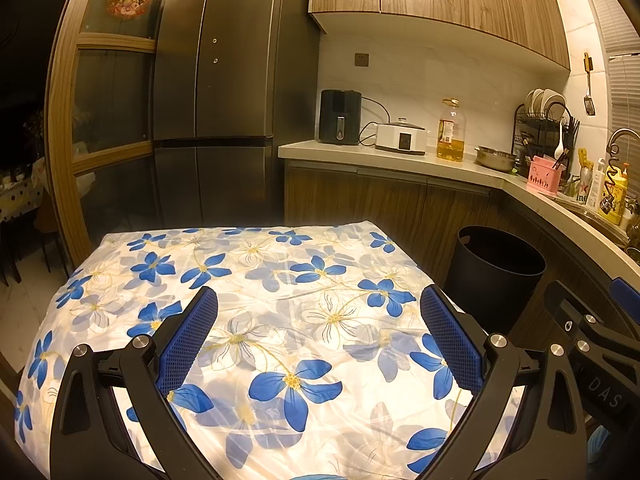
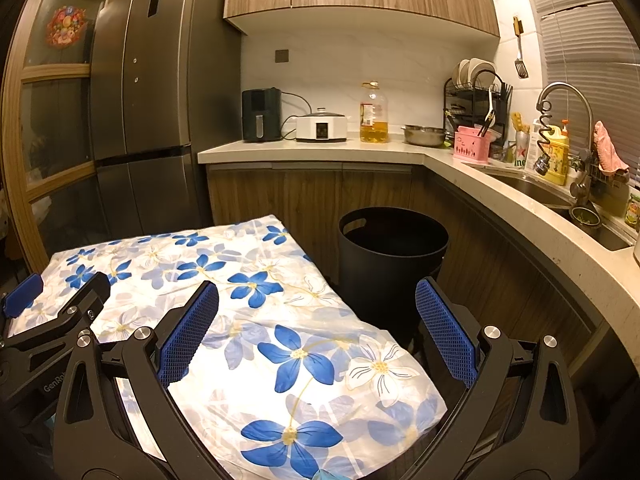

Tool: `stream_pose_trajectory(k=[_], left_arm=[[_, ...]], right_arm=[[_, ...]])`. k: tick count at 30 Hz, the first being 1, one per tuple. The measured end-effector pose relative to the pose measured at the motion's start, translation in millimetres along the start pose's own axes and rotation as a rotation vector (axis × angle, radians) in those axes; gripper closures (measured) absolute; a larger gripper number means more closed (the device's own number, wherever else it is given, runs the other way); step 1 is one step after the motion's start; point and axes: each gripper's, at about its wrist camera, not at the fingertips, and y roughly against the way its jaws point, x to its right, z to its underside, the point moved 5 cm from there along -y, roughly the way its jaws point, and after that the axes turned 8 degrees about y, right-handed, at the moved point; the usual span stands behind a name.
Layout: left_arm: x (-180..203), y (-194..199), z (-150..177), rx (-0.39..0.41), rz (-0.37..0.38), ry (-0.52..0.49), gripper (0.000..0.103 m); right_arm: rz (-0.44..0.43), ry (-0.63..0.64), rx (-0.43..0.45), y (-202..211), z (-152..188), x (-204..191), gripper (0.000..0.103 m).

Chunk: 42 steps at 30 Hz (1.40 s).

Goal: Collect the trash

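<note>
A black round trash bin (image 1: 494, 276) (image 2: 392, 256) stands on the floor just right of a small table covered by a white cloth with blue flowers (image 1: 256, 320) (image 2: 240, 320). No loose trash shows on the cloth. My left gripper (image 1: 318, 312) hangs open over the middle of the table, nothing between its blue pads. My right gripper (image 2: 316, 308) is open too, over the table's right edge, its right finger (image 2: 444, 332) in front of the bin. A sliver of something light blue (image 2: 326, 474) peeks in at the bottom edge of the right wrist view.
Behind the table stands a dark fridge (image 1: 224, 92) and an L-shaped counter (image 2: 440, 156) with an air fryer (image 1: 339, 117), cooker, oil bottle (image 2: 374, 114), steel bowl, dish rack and sink (image 2: 560, 200). The other gripper's body shows at each view's side.
</note>
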Motion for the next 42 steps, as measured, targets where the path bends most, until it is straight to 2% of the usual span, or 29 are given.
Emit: stream_pose_trajectory(k=[28,35,42], left_arm=[[2.4,-2.7,2.1,-0.003,0.009,-0.015,0.006],[-0.5,-6.0,1.7,-0.01,0.003,-0.022,0.021],[-3.3,-7.6,1.2,-0.009,-0.008,-0.029,0.021]], right_arm=[[0.011,-0.007,-0.001,-1.9,2.5,7.3,0.005],[0.013,-0.009,0.0,-1.7,3.1,8.8,0.005],[0.017,-0.011,-0.004,-1.5,4.3,8.7,0.005]])
